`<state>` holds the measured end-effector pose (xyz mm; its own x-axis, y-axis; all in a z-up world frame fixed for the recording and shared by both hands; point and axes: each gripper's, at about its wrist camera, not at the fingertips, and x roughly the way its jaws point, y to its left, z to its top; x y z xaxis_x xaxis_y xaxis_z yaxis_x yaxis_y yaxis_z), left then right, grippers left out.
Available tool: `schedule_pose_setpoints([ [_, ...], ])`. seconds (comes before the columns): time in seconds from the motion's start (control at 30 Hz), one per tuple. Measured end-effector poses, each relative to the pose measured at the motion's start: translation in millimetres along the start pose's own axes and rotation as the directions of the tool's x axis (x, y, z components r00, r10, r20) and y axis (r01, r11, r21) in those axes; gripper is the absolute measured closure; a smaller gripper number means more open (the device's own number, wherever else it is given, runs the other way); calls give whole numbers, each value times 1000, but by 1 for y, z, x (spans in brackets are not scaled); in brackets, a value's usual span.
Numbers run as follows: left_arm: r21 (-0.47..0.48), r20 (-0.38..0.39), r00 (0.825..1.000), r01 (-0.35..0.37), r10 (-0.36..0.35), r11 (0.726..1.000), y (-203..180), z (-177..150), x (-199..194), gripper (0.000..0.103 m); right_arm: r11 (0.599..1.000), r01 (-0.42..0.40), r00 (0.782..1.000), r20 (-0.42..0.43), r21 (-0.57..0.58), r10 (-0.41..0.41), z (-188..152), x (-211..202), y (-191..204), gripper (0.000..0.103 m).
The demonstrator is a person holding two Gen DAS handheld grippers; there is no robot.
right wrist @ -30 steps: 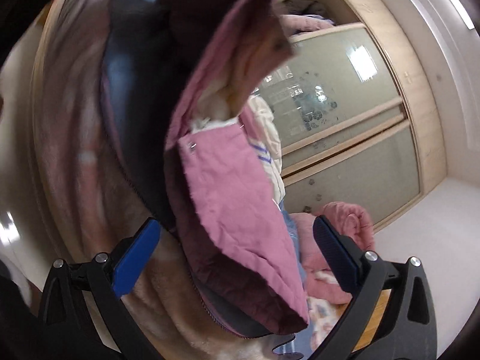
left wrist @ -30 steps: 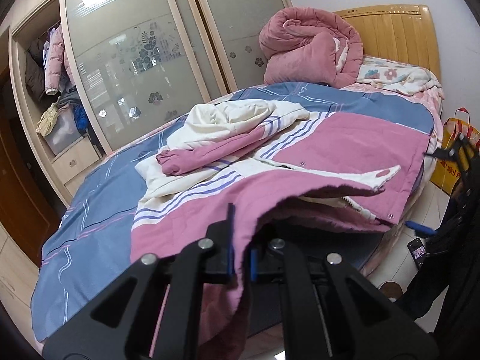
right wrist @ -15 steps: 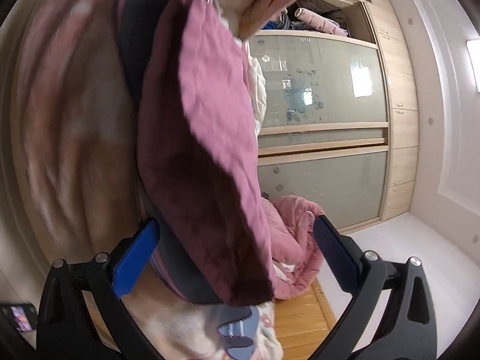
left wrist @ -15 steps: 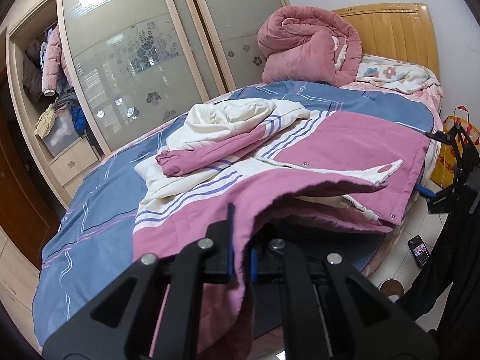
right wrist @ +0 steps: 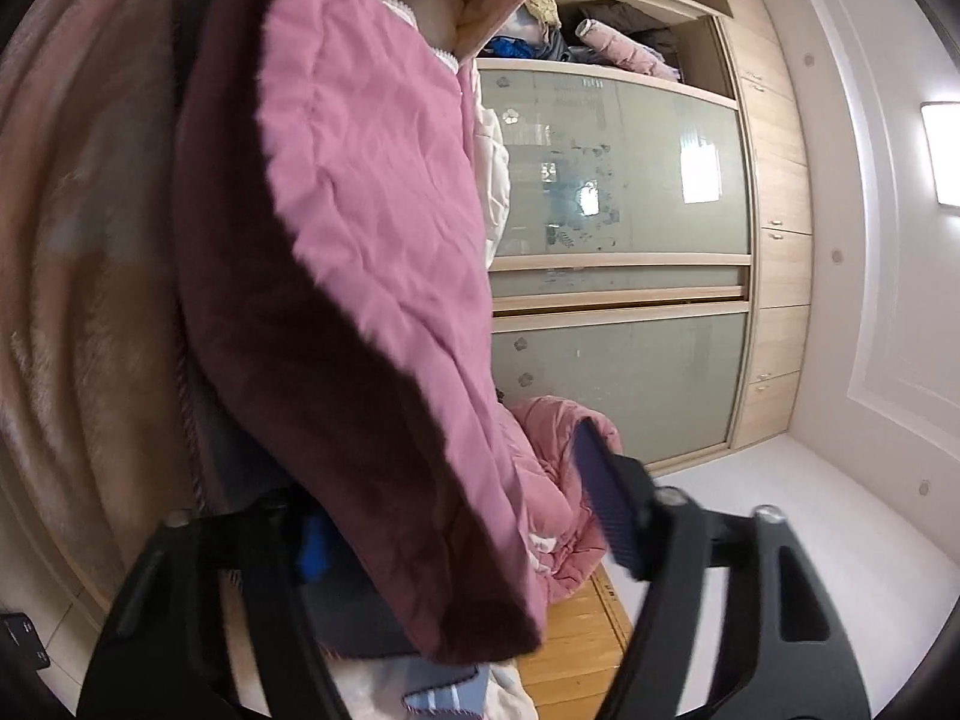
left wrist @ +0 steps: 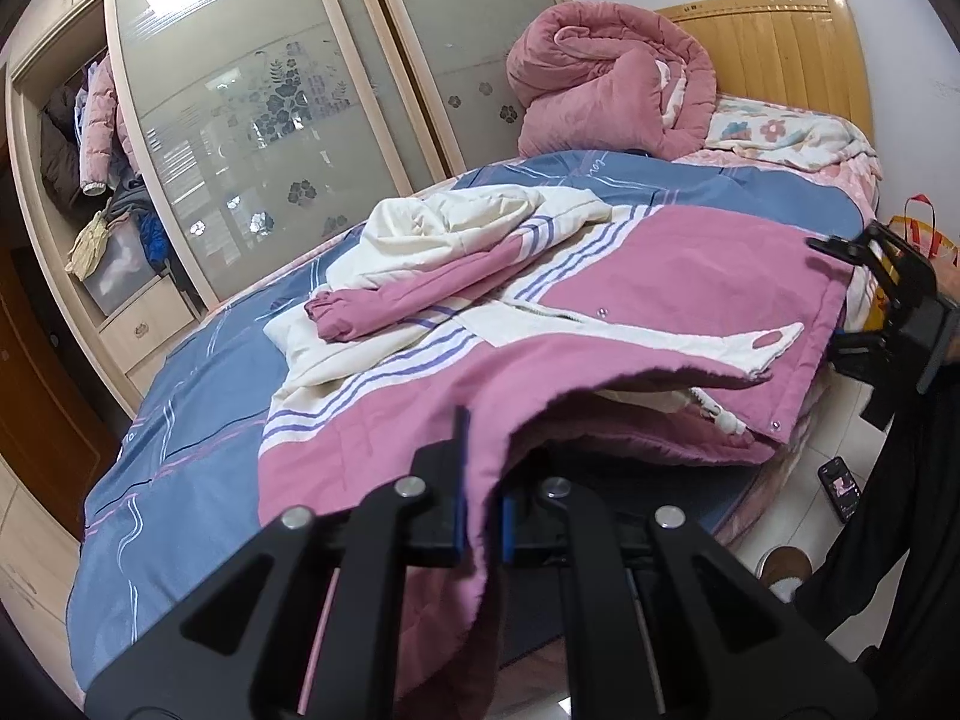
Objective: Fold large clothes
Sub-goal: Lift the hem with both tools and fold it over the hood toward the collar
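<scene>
My left gripper is clamped tight on the near hem of the jacket, which lies spread across the bed, while my right gripper is closing on the far hem corner, cloth between its jaws but its pads not yet pressing. To do this well, I judge the right pads should seat deep, past the hem edge, before either hand lifts. The jacket is padded, pink and cream, striped, with metal snaps.
</scene>
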<state>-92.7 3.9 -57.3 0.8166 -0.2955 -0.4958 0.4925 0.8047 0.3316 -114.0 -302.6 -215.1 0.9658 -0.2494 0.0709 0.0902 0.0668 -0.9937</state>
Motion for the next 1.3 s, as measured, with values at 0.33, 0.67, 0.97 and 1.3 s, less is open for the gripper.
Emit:
schedule_pose_setpoints([
  [0.33,71,-31,999,19,-17,997,-20,-34,-1,95,983,-123,992,-6,138,125,7,4,-30,96],
  [0.67,46,-52,998,45,-43,998,-20,-42,-1,95,935,-182,981,-6,305,193,19,23,-92,97],
  [0.97,-24,-21,1000,11,-11,1000,0,-10,-6,95,836,-200,975,18,512,222,23,41,-147,97],
  [1.3,-76,63,997,-35,40,996,29,39,-11,95,718,-192,973,38,668,226,23,63,-185,97],
])
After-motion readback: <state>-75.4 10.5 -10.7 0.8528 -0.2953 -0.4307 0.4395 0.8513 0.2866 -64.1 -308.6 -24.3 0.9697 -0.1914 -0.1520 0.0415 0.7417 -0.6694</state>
